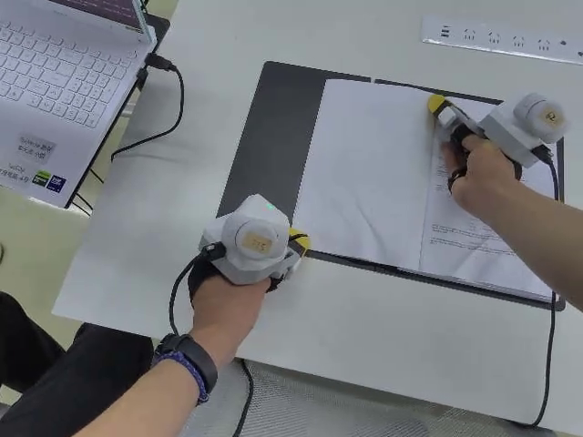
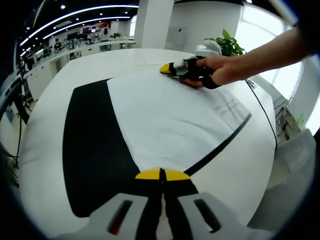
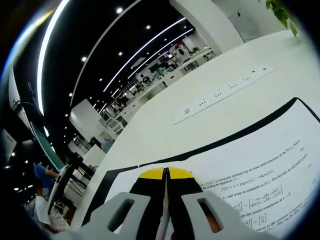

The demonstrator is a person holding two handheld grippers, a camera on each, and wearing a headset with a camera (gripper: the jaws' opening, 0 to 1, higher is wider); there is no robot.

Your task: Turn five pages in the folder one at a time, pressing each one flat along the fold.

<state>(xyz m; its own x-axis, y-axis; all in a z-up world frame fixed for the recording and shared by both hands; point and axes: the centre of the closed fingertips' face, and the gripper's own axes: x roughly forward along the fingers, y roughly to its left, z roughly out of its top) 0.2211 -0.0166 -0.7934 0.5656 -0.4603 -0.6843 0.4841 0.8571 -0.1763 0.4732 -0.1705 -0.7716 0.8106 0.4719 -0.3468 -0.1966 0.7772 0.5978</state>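
Left claw (image 1: pixel 298 241) nearest: jaws together, empty, tip at near edge of folder (image 1: pixel 264 137). Right claw (image 1: pixel 437 105) closed at top of page (image 1: pixel 364 173) by fold; sheet nipped or not, cannot tell. Folder open flat on tabletop (image 1: pixel 364 337). Paper likely light, floppy, creasable: take free corner. Printed formulas unreadable.

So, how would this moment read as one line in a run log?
left gripper: shut, at page corner | right gripper: shut, at far end of folder fold

Printed text lines with formulas on right page (image 3: pixel 260 180) of folder (image 1: pixel 273 137), too small to read surely. Stickers (image 1: pixel 36 147) on white laptop (image 1: pixel 64 64) blurred, illegible.
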